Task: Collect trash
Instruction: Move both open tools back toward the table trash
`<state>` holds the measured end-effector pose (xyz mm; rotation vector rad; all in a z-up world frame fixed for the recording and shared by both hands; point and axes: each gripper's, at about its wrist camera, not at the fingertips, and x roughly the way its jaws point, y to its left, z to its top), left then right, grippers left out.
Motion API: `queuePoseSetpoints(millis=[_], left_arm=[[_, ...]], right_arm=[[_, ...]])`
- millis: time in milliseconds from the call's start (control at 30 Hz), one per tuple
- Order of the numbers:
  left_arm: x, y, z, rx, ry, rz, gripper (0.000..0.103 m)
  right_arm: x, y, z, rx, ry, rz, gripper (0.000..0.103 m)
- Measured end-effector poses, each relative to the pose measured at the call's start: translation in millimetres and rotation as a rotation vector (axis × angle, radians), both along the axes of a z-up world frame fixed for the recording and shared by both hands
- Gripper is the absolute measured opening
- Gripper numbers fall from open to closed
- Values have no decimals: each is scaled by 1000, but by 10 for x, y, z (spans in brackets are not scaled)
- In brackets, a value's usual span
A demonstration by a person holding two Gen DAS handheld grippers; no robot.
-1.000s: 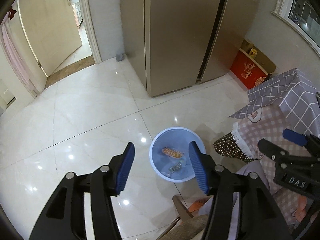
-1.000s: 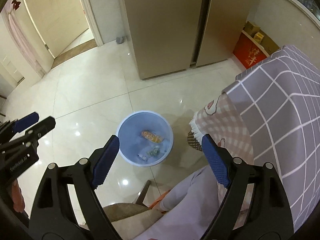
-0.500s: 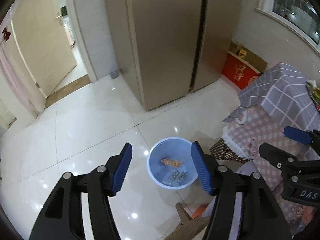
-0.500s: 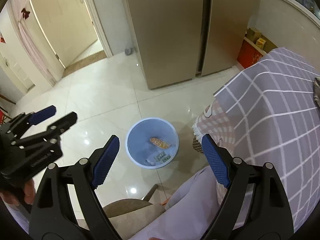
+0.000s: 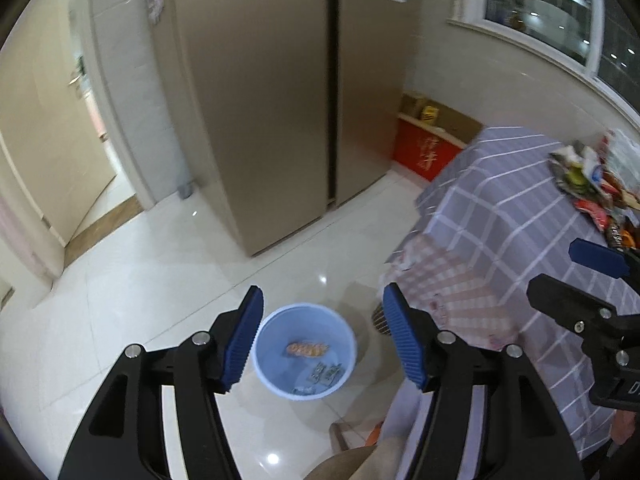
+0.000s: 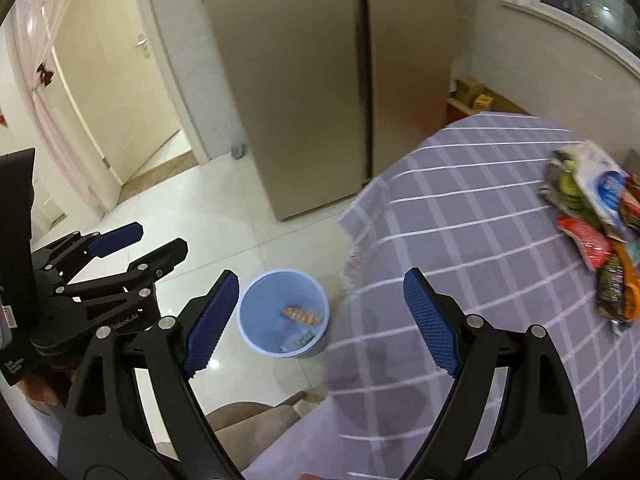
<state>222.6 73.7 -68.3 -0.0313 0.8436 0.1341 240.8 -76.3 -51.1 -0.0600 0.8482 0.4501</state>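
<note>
Both grippers hung empty: left gripper (image 5: pixel 323 344) moderately spread, right gripper (image 6: pixel 322 320) wide. Bin (image 5: pixel 305 352) sat on the floor holding wrappers. Only the right view showed the trash pile (image 6: pixel 596 232) fully; blurred, perhaps snack packets

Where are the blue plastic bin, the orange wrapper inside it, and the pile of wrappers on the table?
Round blue plastic bin (image 5: pixel 265 372): left wrist view, its near-left wall.
Orange wrapper (image 5: pixel 307 348): left wrist view, its middle.
Pile of colourful wrappers (image 6: pixel 592 216): right wrist view, middle of the heap.
</note>
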Motion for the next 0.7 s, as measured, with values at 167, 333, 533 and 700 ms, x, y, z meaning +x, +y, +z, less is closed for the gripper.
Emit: queuePoseSetpoints(millis=[167,333,533,700], left_arm=[[120,-380,128,0,-29,-83,63],[276,-813,244,-8,-54,-178,64],[396,-1315,331,-28,-74,-282,66],[532,-1774,379,-42,-82,-384,69]], right_arm=[[32,-383,94,13,-18,-76,83],[30,-844,199,17,-37,-164,83],[51,-1394,264,5,-41,-279,83],[96,-1856,268,-7,-28,-372,83]])
